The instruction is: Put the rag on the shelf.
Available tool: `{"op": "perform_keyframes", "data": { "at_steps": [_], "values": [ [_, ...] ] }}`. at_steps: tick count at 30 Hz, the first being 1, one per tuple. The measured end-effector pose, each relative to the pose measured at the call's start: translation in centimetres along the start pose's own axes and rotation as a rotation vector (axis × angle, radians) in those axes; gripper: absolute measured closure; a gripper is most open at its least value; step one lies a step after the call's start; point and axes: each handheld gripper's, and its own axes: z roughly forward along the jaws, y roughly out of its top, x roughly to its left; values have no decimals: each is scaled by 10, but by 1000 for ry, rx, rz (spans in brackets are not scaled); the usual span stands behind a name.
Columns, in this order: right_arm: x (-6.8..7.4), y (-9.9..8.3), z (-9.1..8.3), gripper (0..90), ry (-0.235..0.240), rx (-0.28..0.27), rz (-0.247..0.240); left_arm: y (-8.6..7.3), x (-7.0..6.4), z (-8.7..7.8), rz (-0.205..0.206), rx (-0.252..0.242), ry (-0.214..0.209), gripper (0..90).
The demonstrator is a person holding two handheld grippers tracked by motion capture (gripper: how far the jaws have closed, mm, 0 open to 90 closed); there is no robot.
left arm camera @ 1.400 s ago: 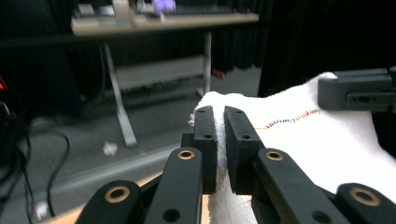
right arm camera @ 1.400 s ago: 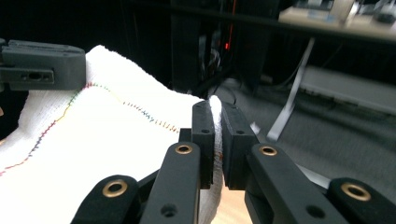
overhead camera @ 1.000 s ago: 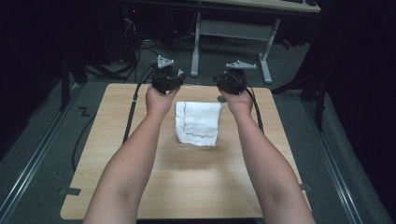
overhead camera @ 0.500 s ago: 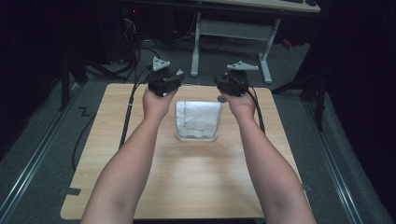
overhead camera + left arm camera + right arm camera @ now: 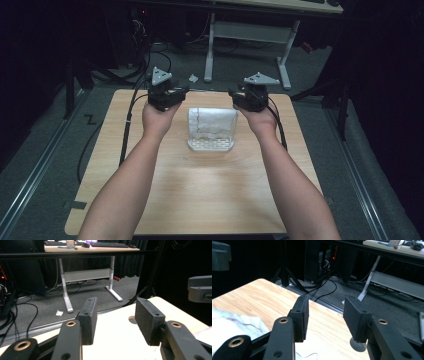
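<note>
We note the folded white towel lies at mid-table toward the far edge, long axis running near-to-far. Beyond its far corners we hold the left gripper and right gripper, equally near, both with jaws apart and empty.

Both forearms stretch forward side by side, well apart. The left hand grips the left claw, its jaws spread with nothing between them. The right hand grips the right claw, jaws likewise parted and empty.
</note>
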Motion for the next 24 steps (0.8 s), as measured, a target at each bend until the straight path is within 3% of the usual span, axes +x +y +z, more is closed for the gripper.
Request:
{"op": "perform_keyframes", "data": {
  "at_steps": [4,7,10,14,18,24],
  "values": [
    [6,-7,-16,545,0,-10,-22,-2,1,-15,-6,-3,-21,512],
    [9,-9,-24,539,-2,-14,-36,-5,-2,-30,21,-31,-28,512],
    [12,-14,-42,522,-2,-22,-37,-13,-5,-52,13,-44,-55,496],
    [15,-22,-55,516,-11,-33,-49,-22,-9,-66,25,-44,-66,485],
    [17,-37,-71,502,-17,-30,-52,-41,-14,-81,29,-23,-83,477],
    [22,-56,-80,481,-11,-5,-64,-80,-20,-96,36,31,-102,468]
  ]
}}
